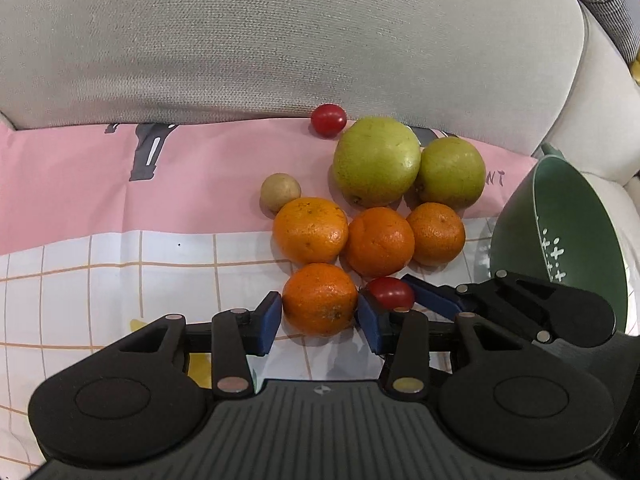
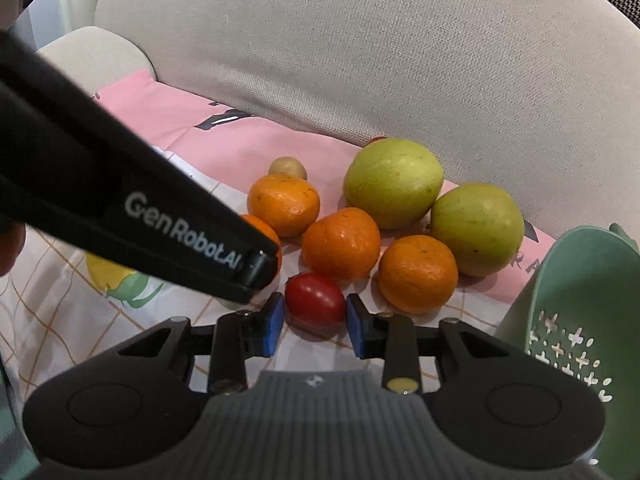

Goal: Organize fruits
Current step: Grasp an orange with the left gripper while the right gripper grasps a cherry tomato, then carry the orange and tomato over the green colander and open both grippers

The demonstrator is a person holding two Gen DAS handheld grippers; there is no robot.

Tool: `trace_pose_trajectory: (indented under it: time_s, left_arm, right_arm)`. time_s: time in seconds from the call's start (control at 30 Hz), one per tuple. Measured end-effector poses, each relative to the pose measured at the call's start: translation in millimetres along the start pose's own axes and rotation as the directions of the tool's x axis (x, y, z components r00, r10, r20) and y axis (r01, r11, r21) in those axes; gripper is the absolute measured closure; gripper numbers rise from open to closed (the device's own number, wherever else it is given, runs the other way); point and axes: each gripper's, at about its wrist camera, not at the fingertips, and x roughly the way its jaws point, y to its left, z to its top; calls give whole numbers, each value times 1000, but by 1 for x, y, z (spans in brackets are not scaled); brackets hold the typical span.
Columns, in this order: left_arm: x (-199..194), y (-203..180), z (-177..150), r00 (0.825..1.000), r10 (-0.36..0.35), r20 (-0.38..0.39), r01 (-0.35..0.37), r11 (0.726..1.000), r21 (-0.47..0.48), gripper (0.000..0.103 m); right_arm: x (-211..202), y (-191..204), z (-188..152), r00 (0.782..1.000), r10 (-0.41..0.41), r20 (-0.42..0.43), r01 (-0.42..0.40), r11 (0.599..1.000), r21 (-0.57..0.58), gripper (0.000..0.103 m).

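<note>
Fruit lies on a pink and white cloth (image 1: 100, 208). My left gripper (image 1: 319, 318) has its blue pads on both sides of the nearest orange (image 1: 319, 298), touching or nearly so. My right gripper (image 2: 315, 322) straddles a red cherry tomato (image 2: 315, 298), also seen in the left wrist view (image 1: 391, 293), pads close beside it. Behind lie three more oranges (image 1: 379, 241), two green guavas (image 1: 376, 161), a small tan fruit (image 1: 280, 191) and a second tomato (image 1: 329, 119). A green colander bowl (image 1: 568, 216) lies tilted at right, also in the right wrist view (image 2: 572, 300).
A beige sofa backrest (image 1: 280, 40) rises right behind the fruit, with an armrest (image 2: 92, 56) at left. The left gripper's black body (image 2: 120, 200) crosses the right wrist view at left. Open cloth lies left of the fruit.
</note>
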Motion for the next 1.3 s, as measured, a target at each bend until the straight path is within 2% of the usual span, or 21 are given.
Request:
trace_pose_trajectory:
  time_s: [0.27,0.4,0.57,0.73,0.87,0.97,1.1,1.3]
  left_arm:
    - [-13,-7,-1,1000,13,21,-13,1000,3,58]
    - [-36,-14,-2,999,20,48,-20,1000,7,58]
    - [-68,-32,-5,996,12,88,-12,1000,3,58]
    - [-95,-65,-3,992,-25,123,15,996,83,58]
    - [-105,-100,-2,989,-66,132,40,981,191,58]
    - [-103,-124,-2,989,-89,120,55,963,262,58]
    - [-88,-157,0,992,-110,63,81,933,352,58]
    - [-59,-184,5,993,-109,-40,116,912,394,58]
  right_arm:
    - [-14,0,3,1000,8,7,-8,1000,5,74]
    - [-32,-5,5,1000,14,15,-14,1000,23,74]
    - [-69,-15,4,997,20,68,-23,999,45,74]
    - [-108,-34,-8,992,16,127,-28,995,95,74]
    - [-131,-66,-22,991,-7,130,-18,982,189,74]
    - [-145,-93,-33,993,-23,115,-8,966,258,74]
    - [-148,-118,-43,997,-47,69,26,961,274,74]
    - [-127,-146,-52,999,-1,-41,14,953,303,74]
